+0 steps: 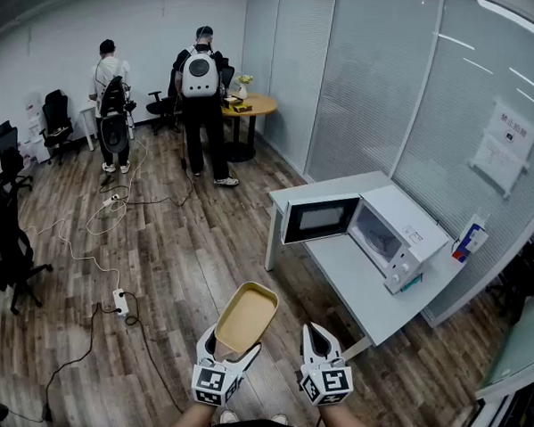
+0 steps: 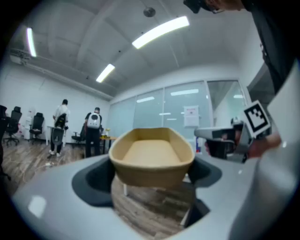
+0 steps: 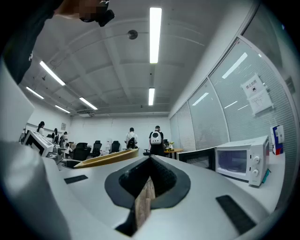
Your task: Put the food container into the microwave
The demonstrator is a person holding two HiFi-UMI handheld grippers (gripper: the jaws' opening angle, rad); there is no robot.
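Head view: the left gripper (image 1: pixel 231 347) holds the tan oval food container (image 1: pixel 246 316) in the air above the wood floor. Its jaws are spread wide and clamp the container's near end. Just beside it, the right gripper (image 1: pixel 321 338) has its jaws pressed together with nothing in them. Well apart from both, a white microwave (image 1: pixel 400 231) stands on a white table (image 1: pixel 369 303) with its door (image 1: pixel 319 218) swung open. The print on the paper notice (image 1: pixel 503 145) on the glass wall is too small to read, and so is the lettering on the blue-and-white carton (image 1: pixel 470 238) by the microwave. Two people stand with their backs turned near a round wooden table (image 1: pixel 250 105).

Left gripper view: the container fills the gap between the jaws, with both dark pads against its sides, and its inside is empty. The right gripper's marker cube (image 2: pixel 257 117) shows at the right edge; what lies around it is blurred.

Right gripper view: the jaws meet in a thin seam. The container appears only as an edge-on rim at the left. This view alone shows the microwave's two knobs (image 3: pixel 255 167), but no brand is legible.
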